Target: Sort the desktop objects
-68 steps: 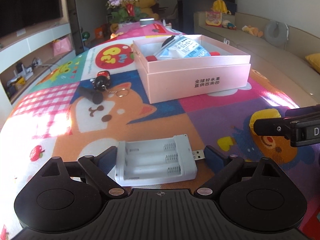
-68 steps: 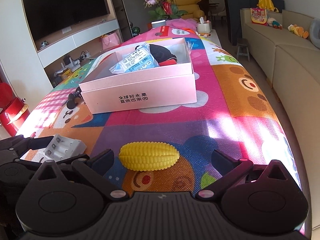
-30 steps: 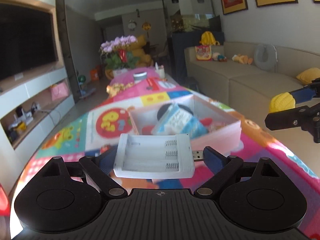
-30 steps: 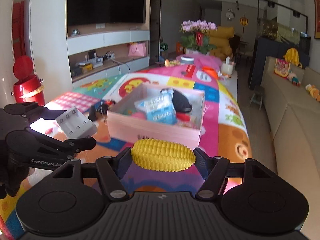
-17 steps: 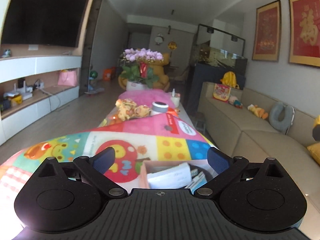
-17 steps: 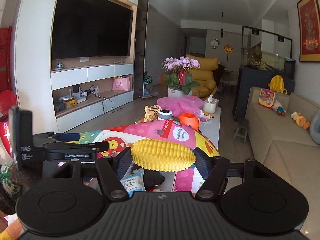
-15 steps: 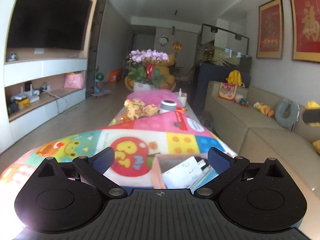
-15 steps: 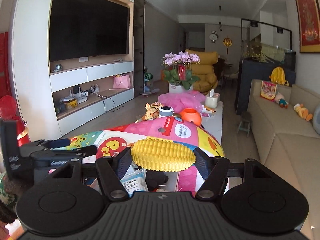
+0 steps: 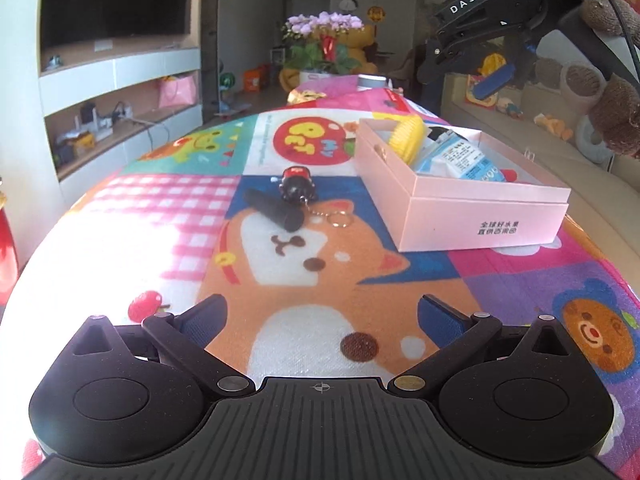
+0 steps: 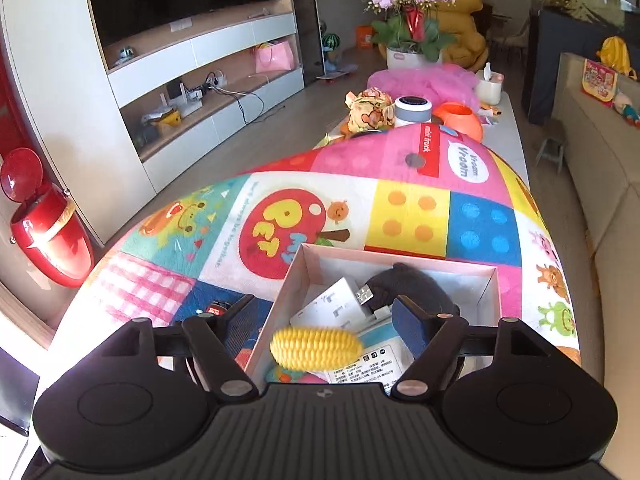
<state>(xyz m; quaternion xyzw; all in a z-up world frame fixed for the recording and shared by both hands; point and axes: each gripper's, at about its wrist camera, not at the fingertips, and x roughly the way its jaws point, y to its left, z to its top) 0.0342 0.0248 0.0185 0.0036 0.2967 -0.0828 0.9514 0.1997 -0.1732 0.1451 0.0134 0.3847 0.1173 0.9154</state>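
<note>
Pink box (image 9: 480, 216) prints Chinese characters; right gripper (image 9: 476, 60) reads "DAS".

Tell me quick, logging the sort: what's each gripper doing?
Left gripper: open, empty, above the mat.
Right gripper: jaws just opened; yellow corn toy free between them, over the pink box.

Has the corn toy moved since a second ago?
Yes. The corn toy has left the right hand-held gripper, whose jaws have just been opening, and now lies inside the pink box.
</note>
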